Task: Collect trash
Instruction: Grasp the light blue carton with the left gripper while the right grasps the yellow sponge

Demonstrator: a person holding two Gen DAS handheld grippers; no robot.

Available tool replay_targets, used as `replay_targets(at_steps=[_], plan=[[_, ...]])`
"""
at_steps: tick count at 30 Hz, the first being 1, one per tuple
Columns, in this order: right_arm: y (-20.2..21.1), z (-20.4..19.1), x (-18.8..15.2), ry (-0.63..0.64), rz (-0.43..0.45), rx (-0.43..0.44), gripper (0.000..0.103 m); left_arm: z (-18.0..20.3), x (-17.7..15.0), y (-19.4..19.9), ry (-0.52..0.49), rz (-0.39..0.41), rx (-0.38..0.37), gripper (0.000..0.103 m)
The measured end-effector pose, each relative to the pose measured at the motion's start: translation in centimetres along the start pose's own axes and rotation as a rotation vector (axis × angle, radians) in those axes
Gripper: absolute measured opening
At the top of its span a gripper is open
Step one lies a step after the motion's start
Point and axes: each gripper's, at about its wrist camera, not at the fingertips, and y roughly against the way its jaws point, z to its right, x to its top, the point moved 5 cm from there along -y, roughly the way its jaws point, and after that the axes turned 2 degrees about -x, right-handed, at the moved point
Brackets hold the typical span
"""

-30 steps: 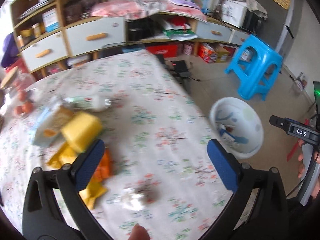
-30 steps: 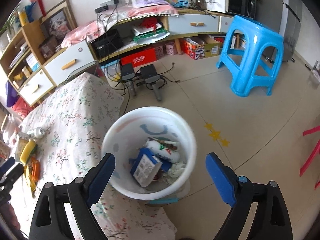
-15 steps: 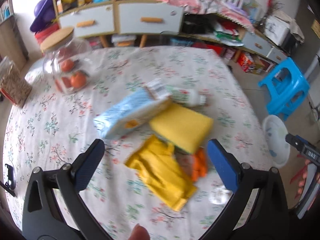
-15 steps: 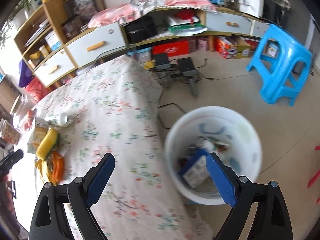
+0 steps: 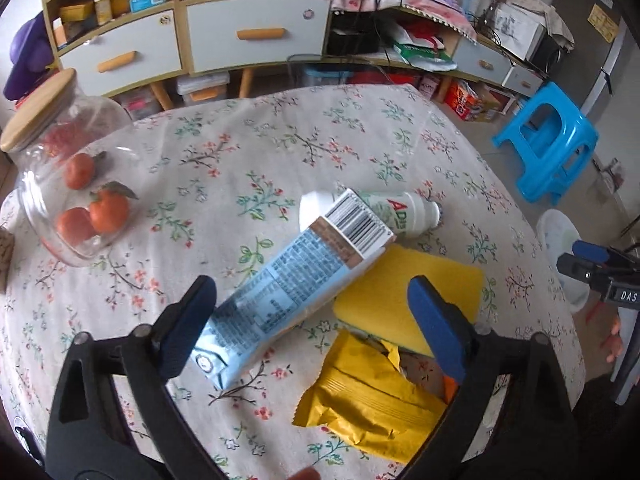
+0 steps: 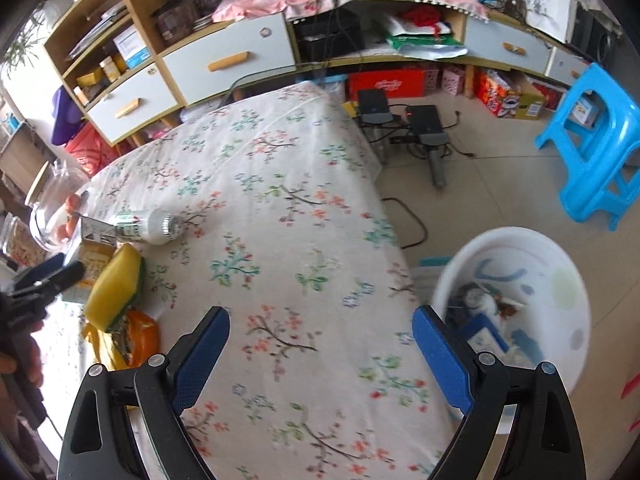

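Note:
On the floral tablecloth lies a light blue carton, a white AD bottle, a yellow sponge and a yellow wrapper over an orange one. My left gripper is open and empty, just above the carton's near end. My right gripper is open and empty over the table's right edge; it also shows in the left wrist view. A white trash bin with rubbish inside stands on the floor to the right.
A glass jar of oranges with a wooden lid stands at the table's left. A blue plastic stool and power bricks with cables are on the floor. Drawers and shelves line the far wall.
My left gripper has swung from the table's right edge to over the trash pile and closed in on the carton. My right gripper has moved left from above the bin to over the table edge.

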Motion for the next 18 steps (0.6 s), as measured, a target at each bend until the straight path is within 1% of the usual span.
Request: replay_targets(at_steps=[1,2,3,4,7,9,11,12,14,16,18], plan=[[-0.1,-0.5,0.1,0.007,0.002,0.013,0.094,0.1,-0.2,-0.1,-0.004,-0.006,0.004,0.088],[-0.2,-0.9,0.2,0.010,0.002,0.023,0.094,0.1,-0.3,-0.1,-0.008,-0.011,0.009,0.081],[-0.3,-1.3,0.3,0.012,0.001,0.037,0.094,0.2,-0.6,-0.2,-0.009,-0.019,0.010,0.072],[-0.4,-1.9,0.3,0.007,-0.004,0.065,0.094,0.1,-0.9,-0.3,-0.003,-0.032,0.012,0.067],[-0.7,-3.8,0.3,-0.021,-0.037,0.196,0.094,-0.3,-1.5,0.2,0.015,-0.027,0.060,0.057],[-0.8,-5.2,0.3,-0.011,-0.041,0.238,0.094,-0.7,-1.9,0.6,0.054,-0.034,0.071,0.045],[-0.8,-6.9,0.3,0.022,-0.029,0.249,0.094,-1.3,-2.5,1.4,0.134,-0.043,0.054,0.036],[-0.8,-7.7,0.4,0.040,-0.021,0.259,0.094,-1.7,-2.9,1.9,0.179,-0.043,0.043,0.034],[-0.9,-9.2,0.4,0.062,-0.016,0.284,0.094,-2.1,-3.6,2.9,0.234,-0.033,0.033,0.033],[-1.2,-10.6,0.4,0.074,-0.023,0.321,0.094,-2.2,-4.4,4.2,0.258,-0.011,0.033,0.033],[-1.6,-11.9,0.3,0.084,-0.026,0.342,0.093,-2.4,-5.2,5.1,0.272,-0.003,0.059,0.033]])
